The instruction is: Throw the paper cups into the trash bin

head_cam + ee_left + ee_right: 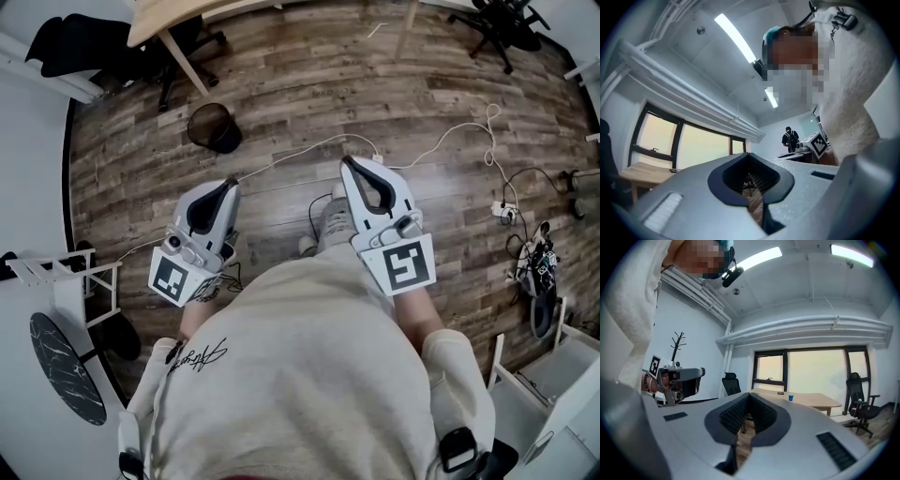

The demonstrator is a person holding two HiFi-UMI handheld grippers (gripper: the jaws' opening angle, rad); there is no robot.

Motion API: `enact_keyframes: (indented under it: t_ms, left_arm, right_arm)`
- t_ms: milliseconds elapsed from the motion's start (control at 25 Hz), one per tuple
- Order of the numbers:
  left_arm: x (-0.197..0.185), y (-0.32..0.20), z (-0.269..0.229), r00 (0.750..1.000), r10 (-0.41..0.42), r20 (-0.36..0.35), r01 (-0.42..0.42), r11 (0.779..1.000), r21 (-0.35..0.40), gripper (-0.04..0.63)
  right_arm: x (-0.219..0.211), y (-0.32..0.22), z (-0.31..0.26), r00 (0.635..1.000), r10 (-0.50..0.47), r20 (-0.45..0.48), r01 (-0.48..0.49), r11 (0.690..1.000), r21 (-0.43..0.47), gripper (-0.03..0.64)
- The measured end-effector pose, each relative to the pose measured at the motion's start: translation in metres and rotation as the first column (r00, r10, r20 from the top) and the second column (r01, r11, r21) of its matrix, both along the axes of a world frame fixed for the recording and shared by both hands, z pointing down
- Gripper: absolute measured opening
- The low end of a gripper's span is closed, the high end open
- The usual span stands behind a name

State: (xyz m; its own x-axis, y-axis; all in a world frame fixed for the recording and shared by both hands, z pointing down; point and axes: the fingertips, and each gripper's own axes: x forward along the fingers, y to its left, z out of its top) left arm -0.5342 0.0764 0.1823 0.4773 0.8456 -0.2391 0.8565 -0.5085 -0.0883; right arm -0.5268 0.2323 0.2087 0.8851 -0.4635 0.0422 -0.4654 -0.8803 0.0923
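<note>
A black mesh trash bin (214,127) stands on the wood floor ahead and to the left, near a wooden table (164,19). A small blue paper cup (791,398) stands on that table (811,399) in the right gripper view. My left gripper (228,184) and right gripper (346,161) are held side by side in front of the person's chest, pointing forward. Both are shut, tips meeting, with nothing between the jaws. The left gripper view looks along shut jaws (749,154) up toward the ceiling; the right gripper view (750,394) looks level toward the windows.
White cables (441,141) and a power strip (506,211) lie on the floor at right. Office chairs (497,23) stand at the back. A round black marble table (61,366) and a white rack (66,277) are at left. A distant person (790,139) stands by a desk.
</note>
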Motion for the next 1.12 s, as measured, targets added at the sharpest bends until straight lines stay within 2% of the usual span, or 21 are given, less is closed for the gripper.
enact_keyframes:
  t_ms: [280,520,760,1120]
  left_arm:
    - [0.020,0.004,0.000,1.000,0.007,-0.006,-0.007,1.000,-0.003,0.003]
    - [0.060,0.004,0.002,1.000,-0.016,-0.016,0.016,1.000,0.008,0.003]
    - [0.120,0.021,0.009,1.000,-0.017,0.000,0.017,1.000,0.005,0.003]
    - [0.229,0.073,-0.003,0.999,-0.036,-0.017,0.037,0.999,0.025,0.003]
  right_arm:
    - [0.020,0.003,-0.001,1.000,0.007,-0.007,-0.007,1.000,0.000,0.011]
    - [0.064,0.008,0.002,1.000,0.003,-0.029,-0.003,1.000,0.008,0.009]
    - [0.123,0.022,0.007,0.999,-0.006,-0.037,0.007,1.000,0.015,0.009]
    - [0.233,0.083,-0.001,0.999,-0.003,-0.052,0.005,1.000,0.031,0.011]
